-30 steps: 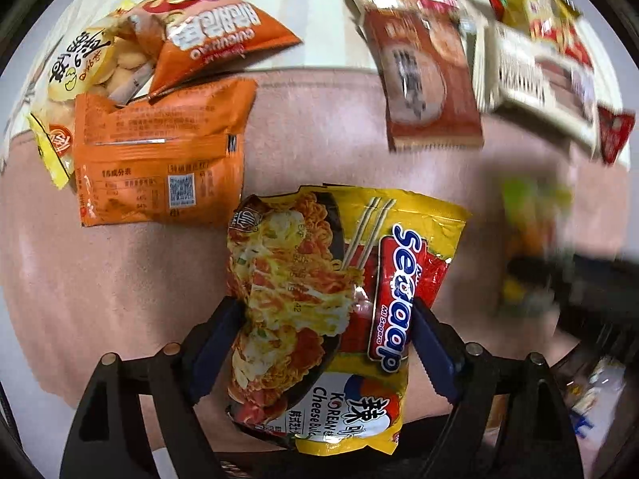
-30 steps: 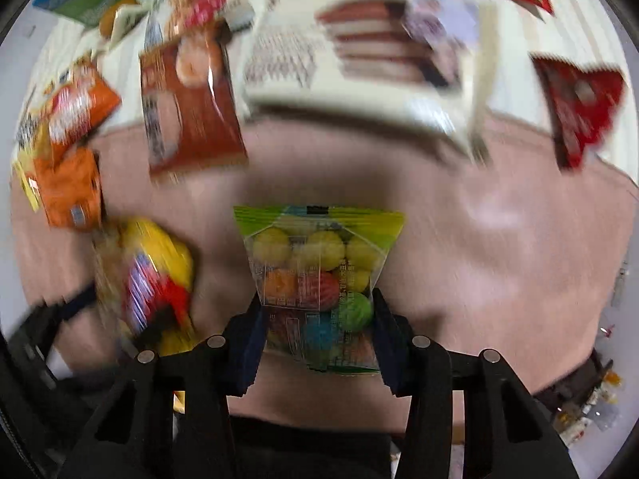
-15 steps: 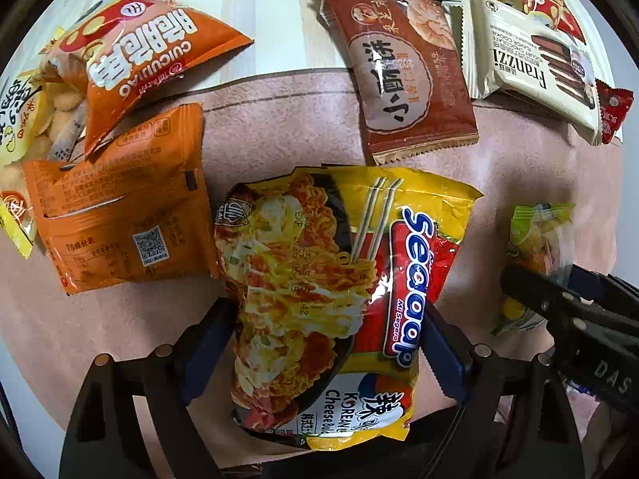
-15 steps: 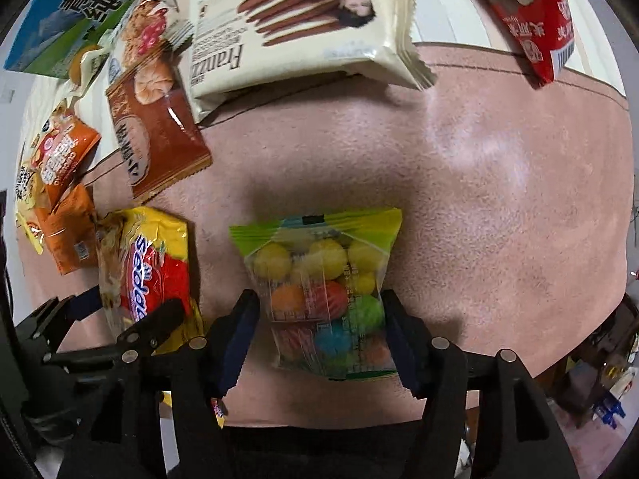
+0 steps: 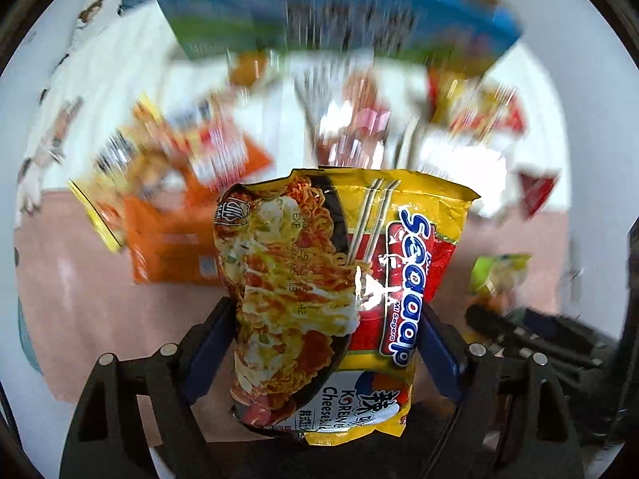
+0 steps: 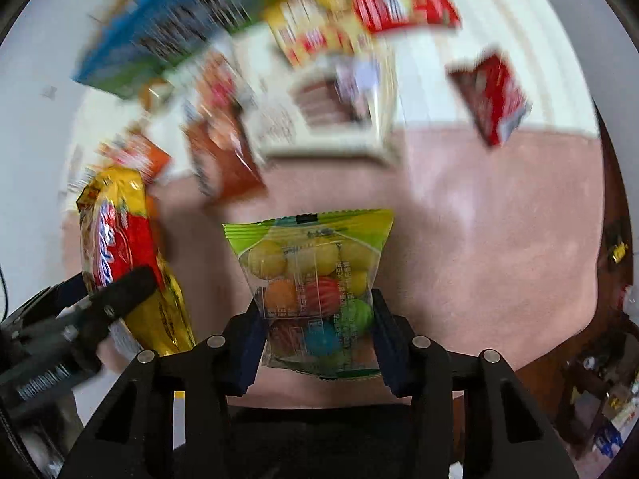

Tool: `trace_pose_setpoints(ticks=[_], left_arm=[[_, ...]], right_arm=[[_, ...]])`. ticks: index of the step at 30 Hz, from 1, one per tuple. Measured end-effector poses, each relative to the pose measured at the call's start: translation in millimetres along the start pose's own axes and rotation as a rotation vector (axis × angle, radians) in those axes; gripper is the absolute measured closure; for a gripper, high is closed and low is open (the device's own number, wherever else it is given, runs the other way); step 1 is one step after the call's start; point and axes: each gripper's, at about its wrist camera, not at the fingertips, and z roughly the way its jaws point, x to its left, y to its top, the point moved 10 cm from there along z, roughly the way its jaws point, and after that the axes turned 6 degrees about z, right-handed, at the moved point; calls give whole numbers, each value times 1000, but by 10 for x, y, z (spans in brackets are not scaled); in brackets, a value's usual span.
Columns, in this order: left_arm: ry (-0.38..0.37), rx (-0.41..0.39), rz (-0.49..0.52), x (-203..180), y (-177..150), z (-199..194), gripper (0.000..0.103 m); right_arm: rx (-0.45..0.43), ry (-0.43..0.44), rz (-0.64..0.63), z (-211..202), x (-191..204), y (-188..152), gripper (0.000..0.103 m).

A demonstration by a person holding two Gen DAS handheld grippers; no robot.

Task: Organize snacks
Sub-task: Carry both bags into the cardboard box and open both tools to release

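A yellow and red instant noodle packet (image 5: 319,279) hangs above the pink mat (image 5: 80,299), gripped at its sides by my left gripper (image 5: 323,319). The left jaws are closing, with the packet between them. A clear green-topped bag of coloured candy balls (image 6: 315,287) is pinched at its lower half by my right gripper (image 6: 317,311), whose jaws are also closing on it. In the right wrist view the noodle packet (image 6: 120,247) and left gripper (image 6: 100,307) sit at the left. In the left wrist view the candy bag (image 5: 499,271) and right gripper (image 5: 519,327) sit at the right.
Blurred snacks lie beyond the mat (image 6: 499,259) on a white striped surface: a blue and green box (image 5: 319,12), orange packets (image 5: 171,247), a brown packet (image 6: 223,159), a white wafer pack (image 6: 319,119) and a red packet (image 6: 491,95). Dark furniture edges the right side.
Both grippers have risen from the mat with their packets. The snacks on the surface now look smaller, farther away and motion-blurred, and the blue and green box has come into the left view.
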Motion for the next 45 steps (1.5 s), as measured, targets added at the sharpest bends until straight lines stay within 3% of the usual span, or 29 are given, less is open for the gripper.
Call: trace_pose_setpoints(ticks=[6,11,15,22,29,34,36,37,38,45], left_arm=[[-44,-190,-43,31,710,-935,18],[-30,-291,-65,136,1544,-1177,18],[-6,-264,-64,157,2307,-870,18],[-22,-97,-119,267,3066,-72,18],[-4,29,-105,295,3352,564,18],[-5,83,-80,278,3428,862,17],[2,68,-79,281,3432,893,17],[4,62,-79,286,3438,909,14],[0,62,-72,268,3434,923,12],[6,38,-65,221,3406,891,6]], right_arm=[[-128,122,-46,-961,374,632,53],[-244,166,-89,-1409,836,1484,53],[-262,158,-99,-1341,1131,2194,53],[-199,99,-85,-822,1350,3158,53],[-139,13,-89,-149,1473,3640,53],[-82,19,-98,136,1521,3783,51],[-68,-6,-125,258,1509,3832,32],[-57,-25,-137,328,1486,3865,10],[-51,-31,-143,366,1475,3875,4],[-62,-61,-139,310,1413,3835,4]])
